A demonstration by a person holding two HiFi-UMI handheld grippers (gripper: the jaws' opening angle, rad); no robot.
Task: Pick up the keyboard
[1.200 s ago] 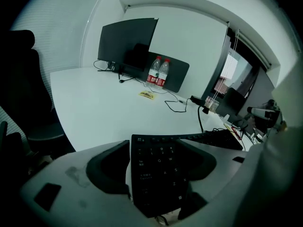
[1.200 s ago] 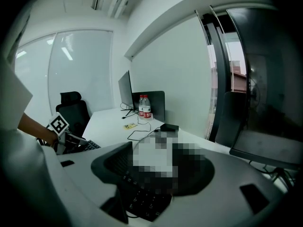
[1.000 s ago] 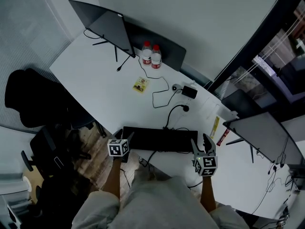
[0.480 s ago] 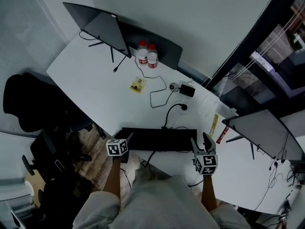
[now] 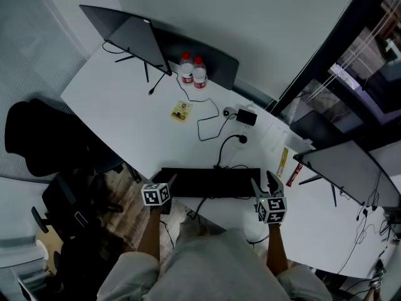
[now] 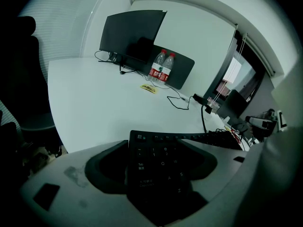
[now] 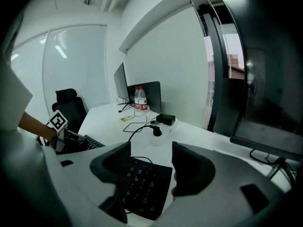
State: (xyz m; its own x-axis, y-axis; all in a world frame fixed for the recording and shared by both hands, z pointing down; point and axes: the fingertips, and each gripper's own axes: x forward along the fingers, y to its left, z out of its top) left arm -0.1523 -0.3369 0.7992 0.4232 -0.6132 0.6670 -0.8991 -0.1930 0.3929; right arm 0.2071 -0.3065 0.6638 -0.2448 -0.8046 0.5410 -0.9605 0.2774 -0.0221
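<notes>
While keyboard [image 5: 210, 182] lies flat along near edge of white desk [image 5: 119, 99], left gripper [image 5: 166, 184] straddles its left end, right gripper [image 5: 262, 185] its right end; both claws spread apart, nothing clamped.

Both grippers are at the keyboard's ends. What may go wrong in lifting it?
A cable runs from the keyboard across the desk; a high lift may pull it tight.
The left gripper and right gripper have only its ends between their jaws, at the desk's edge; an uneven lift may tilt and drop it.
</notes>
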